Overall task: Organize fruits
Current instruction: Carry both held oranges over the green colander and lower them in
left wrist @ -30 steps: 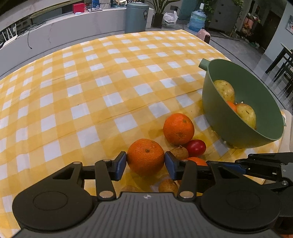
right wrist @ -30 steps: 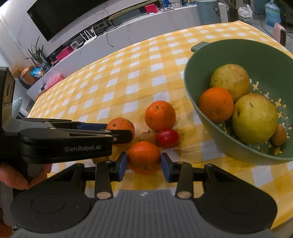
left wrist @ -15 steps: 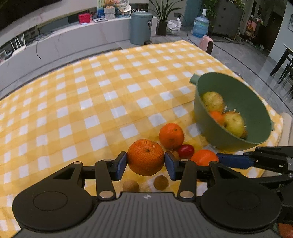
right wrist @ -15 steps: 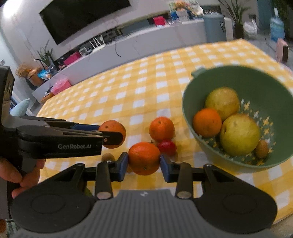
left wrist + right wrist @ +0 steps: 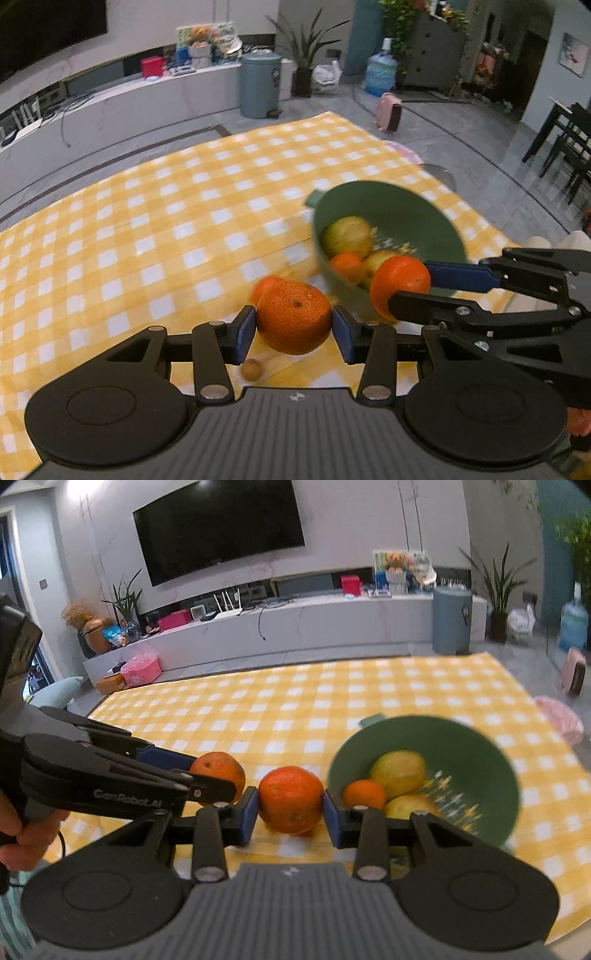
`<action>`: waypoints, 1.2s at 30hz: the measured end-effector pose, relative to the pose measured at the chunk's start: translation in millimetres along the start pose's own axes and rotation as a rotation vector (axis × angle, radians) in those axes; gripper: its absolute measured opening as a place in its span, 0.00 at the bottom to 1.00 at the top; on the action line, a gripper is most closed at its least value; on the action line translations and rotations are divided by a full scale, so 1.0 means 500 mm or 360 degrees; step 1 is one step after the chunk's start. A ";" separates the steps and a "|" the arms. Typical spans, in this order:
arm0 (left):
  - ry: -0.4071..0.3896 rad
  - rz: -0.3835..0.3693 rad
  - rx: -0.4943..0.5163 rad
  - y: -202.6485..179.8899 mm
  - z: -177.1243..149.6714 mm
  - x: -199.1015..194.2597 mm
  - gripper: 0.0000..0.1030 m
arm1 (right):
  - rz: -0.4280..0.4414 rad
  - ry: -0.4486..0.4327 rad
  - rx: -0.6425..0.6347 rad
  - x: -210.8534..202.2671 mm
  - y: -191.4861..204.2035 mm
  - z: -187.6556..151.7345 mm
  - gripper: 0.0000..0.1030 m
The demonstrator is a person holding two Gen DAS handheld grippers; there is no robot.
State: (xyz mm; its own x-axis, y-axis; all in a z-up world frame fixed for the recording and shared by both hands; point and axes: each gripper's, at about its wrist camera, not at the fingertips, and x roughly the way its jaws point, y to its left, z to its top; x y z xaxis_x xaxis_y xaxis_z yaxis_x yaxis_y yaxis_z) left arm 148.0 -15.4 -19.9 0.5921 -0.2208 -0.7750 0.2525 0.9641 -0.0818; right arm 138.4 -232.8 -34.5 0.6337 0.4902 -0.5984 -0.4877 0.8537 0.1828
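My left gripper is shut on an orange and holds it well above the yellow checked tablecloth. My right gripper is shut on a second orange, also lifted; it shows in the left wrist view just in front of the green bowl. The bowl holds two yellow-green pears and a small orange. Another orange and a small brown fruit lie on the cloth below. The left gripper's orange shows in the right wrist view.
The table's right edge runs just past the bowl. Beyond the table are a grey bin, a water bottle, a pink stool and a long white counter.
Both grippers have risen from the cloth with their oranges. The loose fruits and the bowl now lie further below, and the right orange has moved toward the bowl.
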 end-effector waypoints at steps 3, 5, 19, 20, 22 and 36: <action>-0.0020 -0.0037 0.0030 -0.032 0.013 -0.001 0.49 | -0.0038 -0.0016 -0.0048 -0.025 -0.024 0.006 0.34; -0.0026 -0.0061 0.0051 -0.052 0.023 0.002 0.49 | -0.0059 -0.0019 -0.0067 -0.038 -0.043 0.010 0.34; 0.0014 -0.0209 0.0132 -0.140 0.082 0.080 0.49 | -0.0221 0.0088 -0.0215 -0.036 -0.166 0.026 0.34; 0.0024 -0.0225 0.0117 -0.139 0.086 0.090 0.49 | -0.0225 0.0102 -0.0226 -0.032 -0.174 0.026 0.34; 0.0047 -0.0255 0.0086 -0.137 0.091 0.107 0.49 | -0.0227 0.0135 -0.0242 -0.019 -0.189 0.026 0.34; 0.0200 -0.0383 -0.0051 -0.141 0.153 0.234 0.49 | -0.0141 0.0406 -0.0410 0.113 -0.256 0.028 0.34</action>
State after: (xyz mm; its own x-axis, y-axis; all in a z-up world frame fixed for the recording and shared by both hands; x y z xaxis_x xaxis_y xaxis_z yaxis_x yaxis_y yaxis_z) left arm 257.9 -120.7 -56.9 0.4176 -0.4261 -0.8025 0.3487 0.8907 -0.2915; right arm 245.1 -311.7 -80.9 0.5261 0.3288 -0.7843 -0.5933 0.8026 -0.0615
